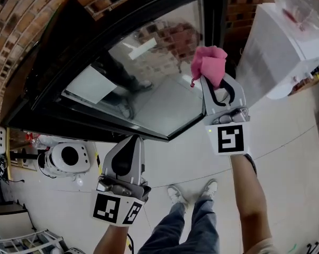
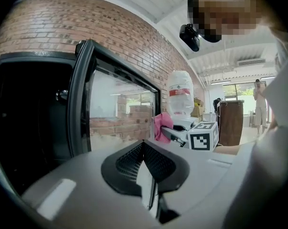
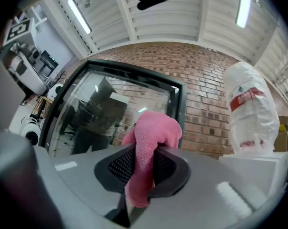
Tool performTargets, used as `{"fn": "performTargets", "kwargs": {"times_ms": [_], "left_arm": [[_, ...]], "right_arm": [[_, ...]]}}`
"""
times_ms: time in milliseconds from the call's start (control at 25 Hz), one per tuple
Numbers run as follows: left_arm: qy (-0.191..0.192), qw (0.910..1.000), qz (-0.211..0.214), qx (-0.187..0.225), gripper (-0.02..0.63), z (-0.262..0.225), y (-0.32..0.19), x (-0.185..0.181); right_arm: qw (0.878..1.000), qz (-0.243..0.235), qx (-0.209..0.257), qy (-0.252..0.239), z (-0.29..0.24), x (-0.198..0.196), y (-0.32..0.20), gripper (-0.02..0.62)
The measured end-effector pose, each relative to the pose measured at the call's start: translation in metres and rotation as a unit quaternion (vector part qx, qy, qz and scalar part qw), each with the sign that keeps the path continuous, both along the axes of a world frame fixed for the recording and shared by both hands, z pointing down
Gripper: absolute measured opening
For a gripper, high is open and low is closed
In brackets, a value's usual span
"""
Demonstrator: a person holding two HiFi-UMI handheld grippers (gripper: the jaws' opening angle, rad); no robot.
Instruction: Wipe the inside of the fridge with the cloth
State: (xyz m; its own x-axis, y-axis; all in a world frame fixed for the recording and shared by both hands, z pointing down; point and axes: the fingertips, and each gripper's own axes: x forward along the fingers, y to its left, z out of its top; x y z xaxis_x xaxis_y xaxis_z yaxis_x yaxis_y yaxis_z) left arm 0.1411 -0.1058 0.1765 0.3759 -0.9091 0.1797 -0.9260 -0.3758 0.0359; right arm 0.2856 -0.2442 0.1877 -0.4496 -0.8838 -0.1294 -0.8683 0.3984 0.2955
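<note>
I've got a brick wall [image 1: 21, 20] across the top of the head view. At upper right stands a white water dispenser [image 1: 275, 52], with a big clear water bottle [image 3: 249, 109] upside down on top, red label showing. Down at left, on the pale tiled floor [image 1: 286, 136], sits a rounded white machine [image 1: 66, 159] with dark circular panels. Overhead I see long ceiling lights [image 3: 241, 6]. Far back, a person [image 2: 261, 101] stands near a brown cabinet [image 2: 229, 120].

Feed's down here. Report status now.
Left gripper shut, empty. Right gripper shut on cloth. Cloth outside fridge, by its open door. Nothing blocking.
</note>
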Motion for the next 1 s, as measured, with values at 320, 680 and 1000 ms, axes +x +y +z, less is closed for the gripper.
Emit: {"fn": "performTargets", "kwargs": {"times_ms": [320, 680, 1000], "left_arm": [[-0.022, 0.9989, -0.039, -0.016, 0.006, 0.029, -0.008, 0.006], [-0.038, 0.9947, -0.084, -0.046, 0.042, 0.048, 0.023, -0.031], [-0.02, 0.9941, -0.09, -0.058, 0.015, 0.062, 0.051, -0.078]], "right_arm": [[0.996, -0.045, 0.013, -0.069, -0.009, 0.004, 0.003, 0.058], [0.976, -0.206, -0.069, -0.032, 0.041, -0.15, 0.114, 0.058], [0.972, -0.227, -0.066, 0.001, 0.066, -0.216, 0.142, 0.057]]}}
